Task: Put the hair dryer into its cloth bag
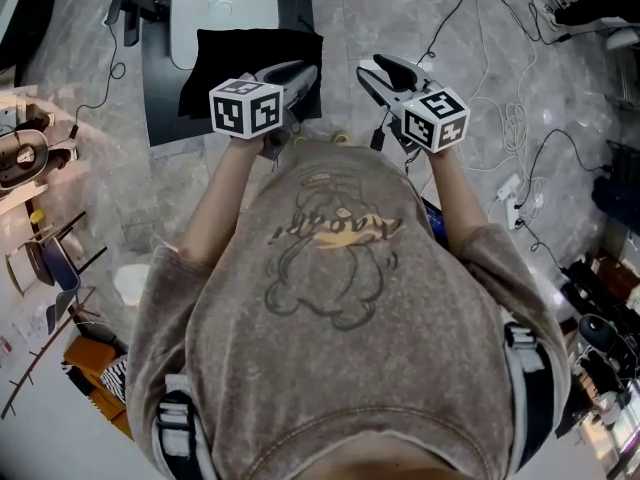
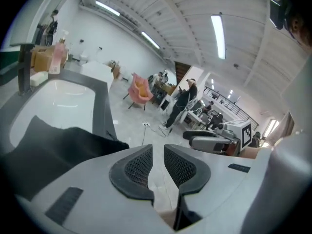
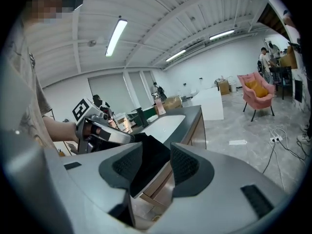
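Since my left hand-held gripper (image 2: 158, 155) and right hand-held gripper (image 3: 156, 162) both hang open and empty near the black cloth bag (image 1: 240, 63) on the tabletop (image 1: 165, 108), with no hair dryer showing, I judge it already bagged.

Head view: set above the person, facing steeply down past shirt and forearms to the floor, with the table (image 1: 160, 118) far off at the picture's top.
Left gripper view: rides close behind the left gripper (image 2: 158, 155) and faces outward past the table's edge into the hall.
Right gripper view: rides close behind the right gripper (image 3: 156, 152) and faces along the table's long edge.
Shared: the table and the cloth bag (image 1: 250, 58) appear in all three, and each gripper view catches the other gripper.
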Available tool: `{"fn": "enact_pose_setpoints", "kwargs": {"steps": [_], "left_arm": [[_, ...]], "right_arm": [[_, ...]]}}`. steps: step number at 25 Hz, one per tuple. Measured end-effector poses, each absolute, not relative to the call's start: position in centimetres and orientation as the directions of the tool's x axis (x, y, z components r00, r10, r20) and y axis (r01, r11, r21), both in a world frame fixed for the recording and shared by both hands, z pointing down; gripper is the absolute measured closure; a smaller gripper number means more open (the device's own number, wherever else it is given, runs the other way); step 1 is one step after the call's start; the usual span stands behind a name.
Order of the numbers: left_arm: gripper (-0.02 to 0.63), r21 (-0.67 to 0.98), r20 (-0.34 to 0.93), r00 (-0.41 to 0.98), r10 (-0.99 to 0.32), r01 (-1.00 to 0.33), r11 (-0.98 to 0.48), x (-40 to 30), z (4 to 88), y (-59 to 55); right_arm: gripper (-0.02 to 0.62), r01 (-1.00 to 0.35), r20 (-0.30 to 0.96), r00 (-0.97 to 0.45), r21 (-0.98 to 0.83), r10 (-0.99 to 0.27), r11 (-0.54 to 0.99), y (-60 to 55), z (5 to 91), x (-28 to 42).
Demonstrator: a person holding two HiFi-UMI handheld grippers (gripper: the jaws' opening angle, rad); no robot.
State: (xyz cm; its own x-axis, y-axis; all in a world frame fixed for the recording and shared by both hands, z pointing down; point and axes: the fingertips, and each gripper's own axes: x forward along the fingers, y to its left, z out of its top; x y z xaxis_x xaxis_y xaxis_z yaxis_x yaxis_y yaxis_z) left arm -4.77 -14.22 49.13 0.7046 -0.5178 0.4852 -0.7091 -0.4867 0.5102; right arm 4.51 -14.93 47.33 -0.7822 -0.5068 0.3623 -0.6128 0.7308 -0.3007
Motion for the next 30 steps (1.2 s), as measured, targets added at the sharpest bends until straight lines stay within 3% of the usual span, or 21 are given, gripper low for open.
{"fn": "enact_pose_setpoints", "kwargs": {"steps": [9, 16, 21, 30], "left_arm": [[0.543, 0.286, 0.357, 0.609, -0.708, -0.793, -0.538, -8.1, 42.0, -16.6], [0.543, 0.107, 0.192, 0.492, -0.849, -0.871, -0.480, -10.8, 38.4, -16.1], [0.543, 0.110, 0.137, 0.424, -0.895, -0.905, -0.412, -12.8, 38.5, -15.6], [0.575, 0.137, 0.176, 0.383, -0.907, -0.922, -0.362, -14.1, 41.5, -14.8]], "right_arm": [[0.439, -0.610, 0.277, -0.789, -0.251, -0.548, 0.751, -16.3, 42.0, 2.5], [0.456, -0.635, 0.216, -0.771, -0.192, -0.599, 0.748, -16.4, 39.7, 1.7], [0.471, -0.646, 0.202, -0.760, -0.134, -0.618, 0.751, -16.2, 40.2, 0.9], [0.592, -0.678, 0.205, -0.733, -0.140, -0.649, 0.722, -16.1, 42.2, 1.1]]}}
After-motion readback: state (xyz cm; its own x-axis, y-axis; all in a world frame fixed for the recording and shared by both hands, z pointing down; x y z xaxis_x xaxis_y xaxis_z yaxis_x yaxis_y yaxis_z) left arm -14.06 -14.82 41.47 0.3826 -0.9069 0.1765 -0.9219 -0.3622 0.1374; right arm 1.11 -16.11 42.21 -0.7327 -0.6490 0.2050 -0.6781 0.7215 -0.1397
